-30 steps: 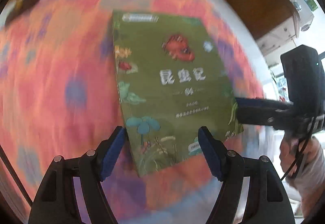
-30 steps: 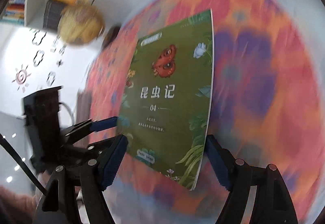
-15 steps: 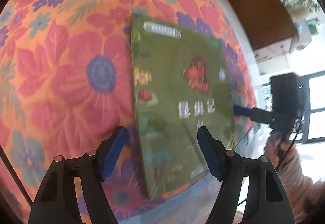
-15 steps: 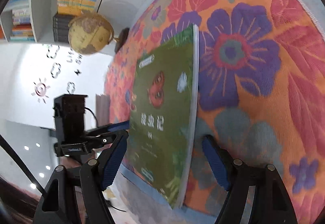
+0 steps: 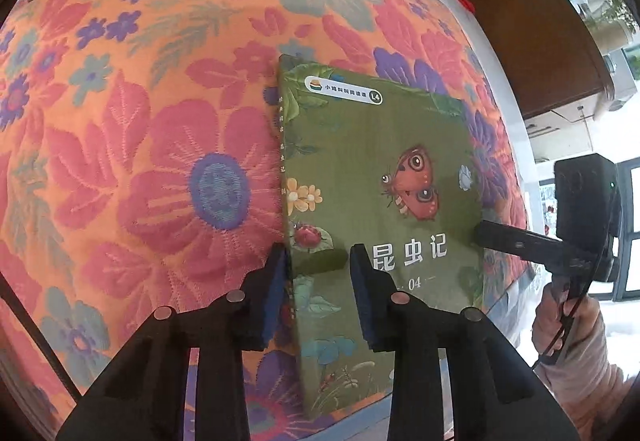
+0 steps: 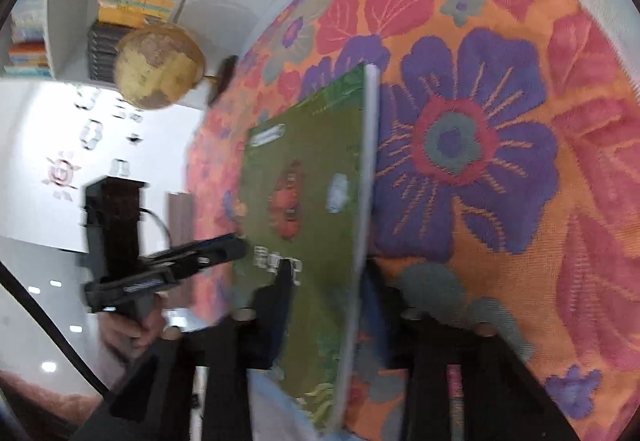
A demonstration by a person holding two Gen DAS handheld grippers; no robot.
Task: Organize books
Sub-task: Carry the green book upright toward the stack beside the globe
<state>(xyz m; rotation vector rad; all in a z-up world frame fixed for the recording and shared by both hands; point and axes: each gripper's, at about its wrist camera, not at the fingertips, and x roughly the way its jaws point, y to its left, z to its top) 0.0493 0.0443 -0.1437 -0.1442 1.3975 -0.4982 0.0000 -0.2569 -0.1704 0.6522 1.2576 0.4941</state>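
Angling steeply down, both grippers' fingers (image 5: pixel 276 281) have just closed, grasping the book's (image 5: pixel 372 177) opposite edges.

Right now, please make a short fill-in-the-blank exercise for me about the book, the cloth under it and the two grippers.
1. The green paperback book lies on a cloth patterned with ____.
2. The left gripper has just been closing, with the book's ____ edge between its fingers.
3. The book's cover shows a red ____ above the white title.
4. The right gripper has just been closing over the book's ____ edge.

Missing words: flowers; spine; butterfly; page
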